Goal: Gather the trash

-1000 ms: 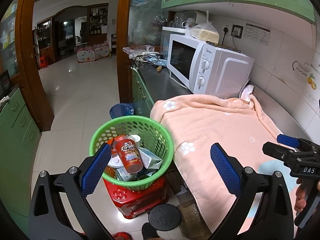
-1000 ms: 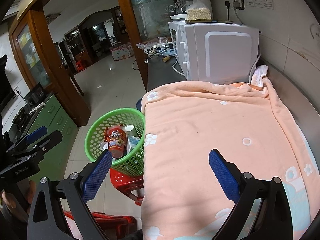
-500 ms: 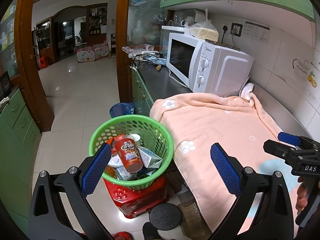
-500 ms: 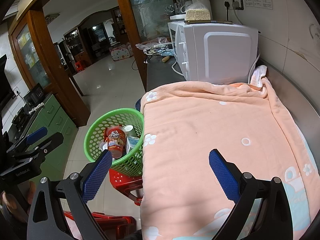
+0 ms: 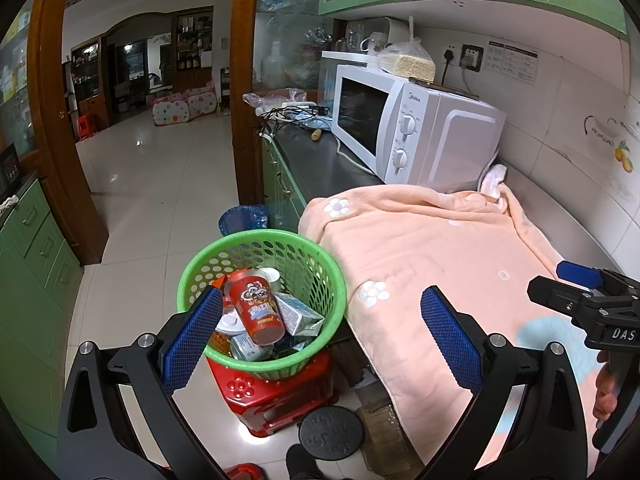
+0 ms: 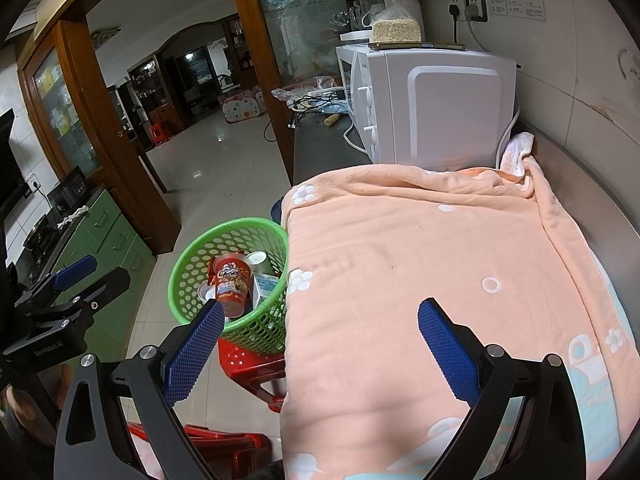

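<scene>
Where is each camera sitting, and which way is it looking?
Left wrist: sits on the left claw, looking forward over the green basket on its red stool; shows its own blue pads, open, plus the right claw.
Right wrist: sits on the right claw, looking along the peach blanket; shows its open pads and the left claw.
Both see the basket, blanket and microwave.

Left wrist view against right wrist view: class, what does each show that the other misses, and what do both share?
Only the left wrist view shows the microwave's glass door and a black round disc on the floor. Only the right wrist view shows the microwave's plain side panel. Both show the green basket of trash, the peach blanket, and both grippers, left and right, open and empty.
</scene>
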